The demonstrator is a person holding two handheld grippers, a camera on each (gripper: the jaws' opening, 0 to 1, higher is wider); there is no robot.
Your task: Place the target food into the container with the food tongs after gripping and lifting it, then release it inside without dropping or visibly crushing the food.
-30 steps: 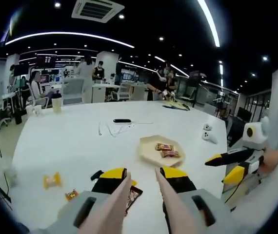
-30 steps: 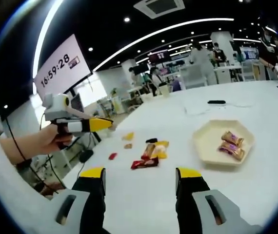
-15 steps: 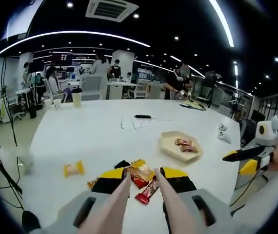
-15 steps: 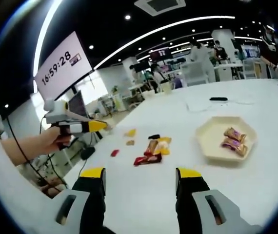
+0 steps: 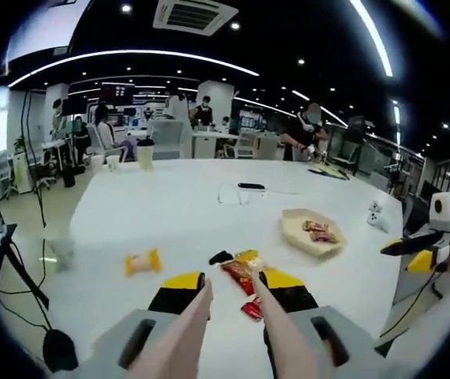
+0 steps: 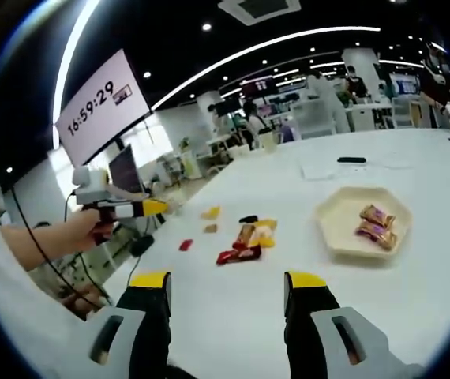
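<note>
My left gripper (image 5: 233, 283) is shut on a pair of pale food tongs (image 5: 190, 328), whose two arms stand apart with nothing between the tips. Just ahead of the tips lies a pile of wrapped snacks (image 5: 243, 267) in red and yellow, with a red packet (image 5: 251, 308) nearer and a yellow packet (image 5: 143, 261) to the left. The beige hexagonal tray (image 5: 297, 234) holds two wrapped snacks (image 5: 319, 231). My right gripper (image 6: 229, 294) is open and empty, low over the white table, with the snack pile (image 6: 249, 237) and the tray (image 6: 342, 237) ahead. A hand holds the left gripper (image 6: 122, 208) at the table's left edge.
A black phone (image 5: 250, 186) and a white cable lie mid-table, and a cup (image 5: 144, 152) stands at the far edge. A small white object (image 5: 375, 213) sits past the tray. Loose packets (image 6: 185, 245) lie near the left edge. People sit at desks behind.
My left gripper with the tongs has drawn back from the snacks, so the pile now lies ahead of the tips. The right gripper has barely moved.
</note>
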